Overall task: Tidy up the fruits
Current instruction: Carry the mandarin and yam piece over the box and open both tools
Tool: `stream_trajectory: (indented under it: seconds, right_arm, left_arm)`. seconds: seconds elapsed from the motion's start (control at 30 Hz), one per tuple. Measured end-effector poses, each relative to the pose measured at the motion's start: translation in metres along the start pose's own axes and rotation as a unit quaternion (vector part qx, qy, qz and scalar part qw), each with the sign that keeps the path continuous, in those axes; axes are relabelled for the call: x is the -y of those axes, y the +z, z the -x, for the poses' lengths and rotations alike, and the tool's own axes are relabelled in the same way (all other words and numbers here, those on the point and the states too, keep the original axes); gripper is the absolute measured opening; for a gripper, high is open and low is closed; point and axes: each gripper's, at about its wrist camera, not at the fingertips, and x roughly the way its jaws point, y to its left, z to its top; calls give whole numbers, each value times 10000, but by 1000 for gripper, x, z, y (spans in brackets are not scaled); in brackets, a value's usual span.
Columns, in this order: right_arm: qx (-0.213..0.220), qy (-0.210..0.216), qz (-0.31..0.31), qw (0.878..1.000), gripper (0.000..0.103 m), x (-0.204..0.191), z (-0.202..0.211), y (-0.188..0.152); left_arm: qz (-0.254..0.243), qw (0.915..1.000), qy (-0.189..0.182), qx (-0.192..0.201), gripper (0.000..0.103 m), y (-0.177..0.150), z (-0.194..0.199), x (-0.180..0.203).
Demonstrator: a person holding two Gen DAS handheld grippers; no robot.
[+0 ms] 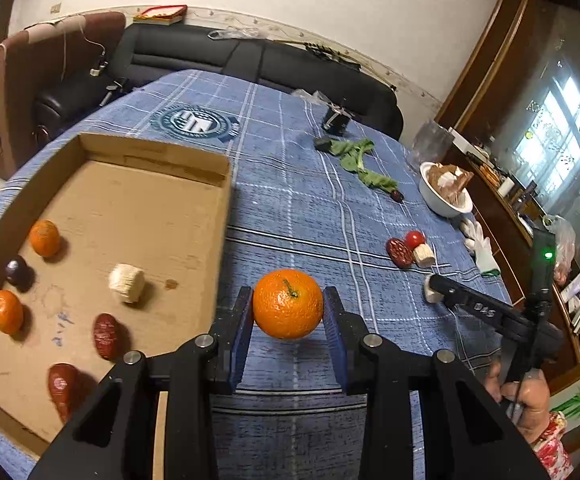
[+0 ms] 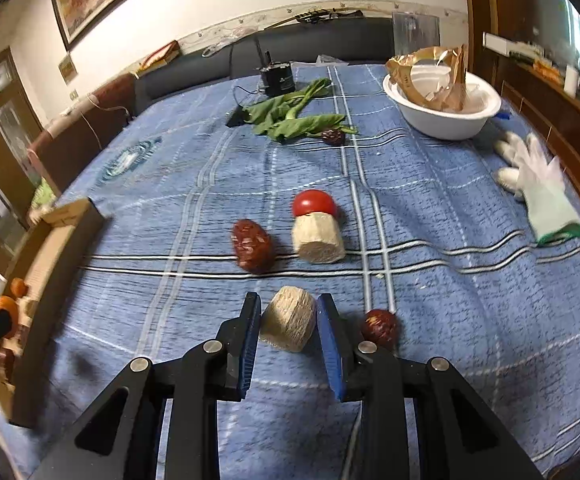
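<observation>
Nearest my left lens: the left gripper (image 1: 288,309), blue pads pressed on both flanks of an orange (image 1: 288,303). The fruit looks lifted off the blue plaid cloth (image 1: 297,184), stem toward the camera. I count it as held.

The cardboard tray (image 1: 158,152) lies to the left of this tool, its near right wall just beside the left finger. Inside it: two small oranges (image 1: 44,237), a dark round fruit (image 1: 16,269), two red dates (image 1: 106,335) and a pale ridged cylinder (image 1: 126,282).

Right gripper (image 2: 288,322): a second pale cylinder (image 2: 288,323) sits between the pads. The left pad looks to touch it. A thin gap may remain at the right pad, so I cannot tell whether the grip is made. The piece rests tilted on the cloth, its long axis running ahead and slightly right of the tool.

Ahead of the right tool: a red date (image 2: 252,245), and a third cylinder (image 2: 317,238) with a small tomato (image 2: 313,202) touching its far side. A round date (image 2: 378,326) sits just right of the right finger.

Judgement: the deciding relation is orange to tray. The tray is straight left of the left tool, and that hand is the nearer one. A short leftward carry over the wall should do. The open floor between the cylinder and the right wall looks like the safest drop.
</observation>
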Motion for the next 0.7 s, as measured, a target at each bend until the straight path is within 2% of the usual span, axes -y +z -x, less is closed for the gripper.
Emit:
stream_trajectory:
  seconds: [0.13, 0.33, 0.5, 0.7]
  right_arm:
    - [69, 301, 28, 9995, 31, -19, 16, 3]
    - [150, 752, 405, 9962, 31, -73, 32, 4]
    - [-24, 1175, 701, 9906, 32, -124, 23, -2]
    - [-259, 1532, 1058, 9822, 32, -180, 9, -5]
  left_arm:
    - [69, 9999, 127, 87, 33, 1, 9, -14]
    - [382, 9982, 398, 251, 33, 4, 27, -55]
    - [725, 9954, 561, 277, 33, 2, 36, -89]
    - [811, 9947, 577, 244, 33, -2, 40, -109]
